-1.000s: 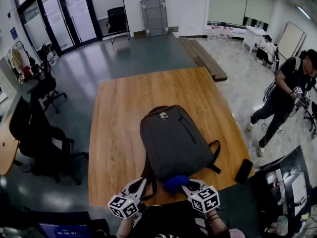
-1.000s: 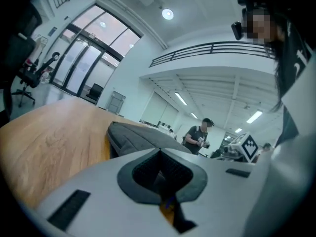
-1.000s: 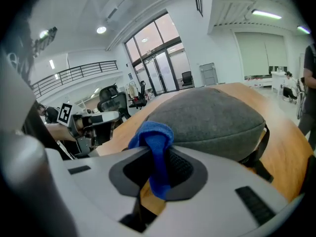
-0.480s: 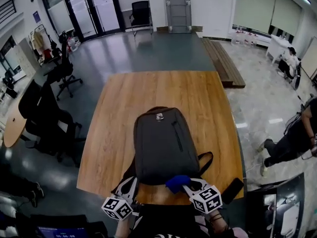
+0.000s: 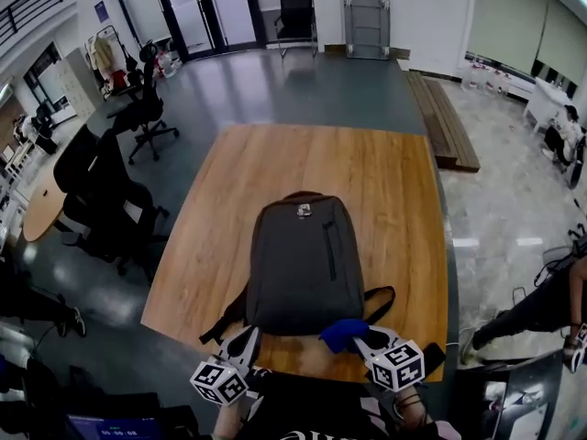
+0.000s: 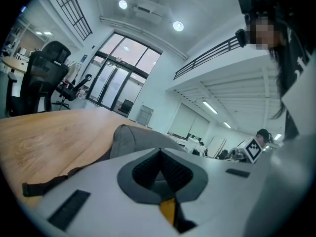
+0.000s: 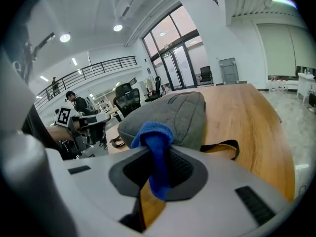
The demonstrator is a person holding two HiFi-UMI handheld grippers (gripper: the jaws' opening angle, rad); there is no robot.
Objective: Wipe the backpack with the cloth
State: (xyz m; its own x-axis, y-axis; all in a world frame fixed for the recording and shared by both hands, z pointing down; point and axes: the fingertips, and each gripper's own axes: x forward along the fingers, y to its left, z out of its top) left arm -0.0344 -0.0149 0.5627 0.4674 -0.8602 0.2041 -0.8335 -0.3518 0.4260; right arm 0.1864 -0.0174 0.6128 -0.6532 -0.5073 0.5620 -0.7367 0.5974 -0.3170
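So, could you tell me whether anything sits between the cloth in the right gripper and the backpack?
Nothing visible does. The right gripper is shut on the blue cloth right at the near end of the grey backpack, whose top lies bare ahead. The black strap lies off to the right on the table.

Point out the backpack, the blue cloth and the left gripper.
backpack point(image 5: 303, 264), head view, front panel.
blue cloth point(image 7: 151, 133), right gripper view, top fold.
left gripper point(image 6: 159, 151), left gripper view, closed tips.
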